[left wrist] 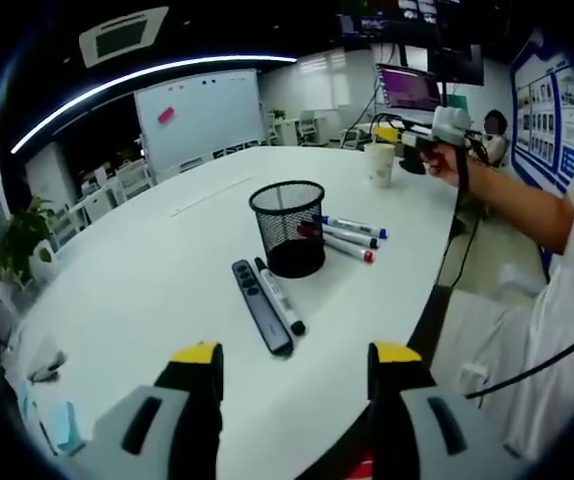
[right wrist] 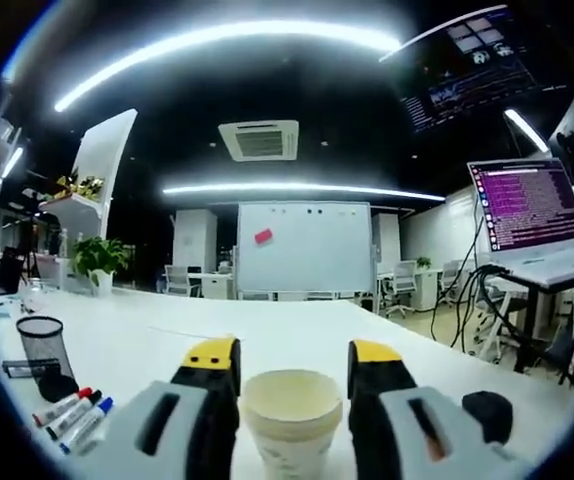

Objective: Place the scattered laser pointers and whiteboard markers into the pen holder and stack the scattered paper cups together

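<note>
A black mesh pen holder (left wrist: 289, 228) stands mid-table in the left gripper view. In front of it lie a dark flat laser pointer (left wrist: 262, 305) and a black marker (left wrist: 280, 297), side by side. Three markers (left wrist: 352, 238) with blue and red caps lie just right of the holder. My left gripper (left wrist: 297, 360) hovers open above the table's near part, nothing between its jaws. A hand holds my right gripper (left wrist: 419, 142) against a paper cup (left wrist: 380, 163) at the far end. In the right gripper view that paper cup (right wrist: 292, 415) fills the gap of the right gripper (right wrist: 294, 372), jaws against both sides.
The round white table (left wrist: 147, 270) drops off at its right edge beside the person's arm (left wrist: 517, 200). A laptop (right wrist: 527, 215) on a stand, cables and a small black object (right wrist: 487, 412) sit right of the cup. Pen holder (right wrist: 45, 350) and markers (right wrist: 72, 415) lie to its left.
</note>
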